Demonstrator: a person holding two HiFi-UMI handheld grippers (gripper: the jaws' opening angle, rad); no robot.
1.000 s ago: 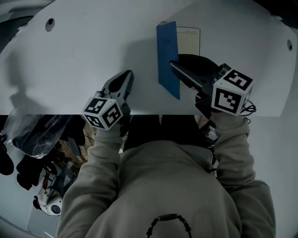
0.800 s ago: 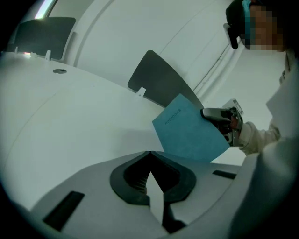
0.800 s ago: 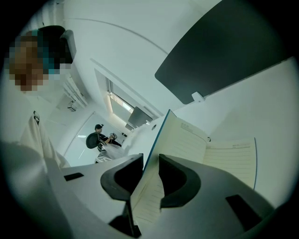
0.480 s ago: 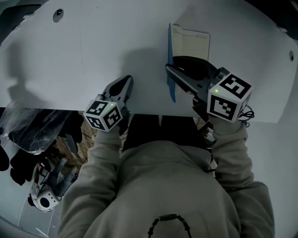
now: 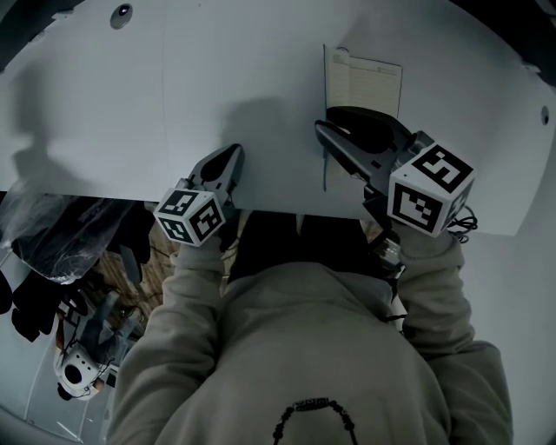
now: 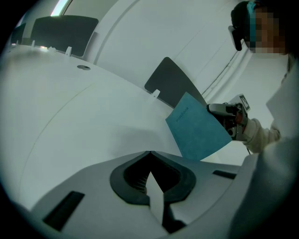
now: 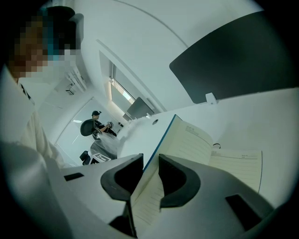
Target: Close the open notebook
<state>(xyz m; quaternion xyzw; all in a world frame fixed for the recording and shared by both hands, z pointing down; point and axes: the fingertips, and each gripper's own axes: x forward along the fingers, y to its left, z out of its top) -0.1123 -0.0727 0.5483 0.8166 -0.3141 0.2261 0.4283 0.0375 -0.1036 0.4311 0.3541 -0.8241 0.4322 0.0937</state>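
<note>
The notebook (image 5: pixel 365 83) lies open on the white table (image 5: pixel 174 104), its lined right page facing up. Its blue front cover (image 5: pixel 325 174) stands about upright on the spine, edge-on in the head view. From the left gripper view the cover (image 6: pixel 198 126) shows as a blue panel. My right gripper (image 5: pixel 321 129) is shut on that cover and the leaves behind it (image 7: pixel 187 140), which pass between its jaws (image 7: pixel 150 161). My left gripper (image 5: pixel 229 158) rests on the table left of the notebook, clear of it. It (image 6: pixel 149 151) is shut on nothing.
The table's front edge (image 5: pixel 261 210) runs just under both grippers. A cable hole (image 5: pixel 121 12) sits at the far left. Dark partition panels (image 6: pixel 173 81) (image 7: pixel 238 51) stand behind the table. A seated person (image 7: pixel 98 123) shows far off in the room.
The blue cover has swung up from leaning left to about upright, carried by my right gripper. The left gripper has stayed where it was.
</note>
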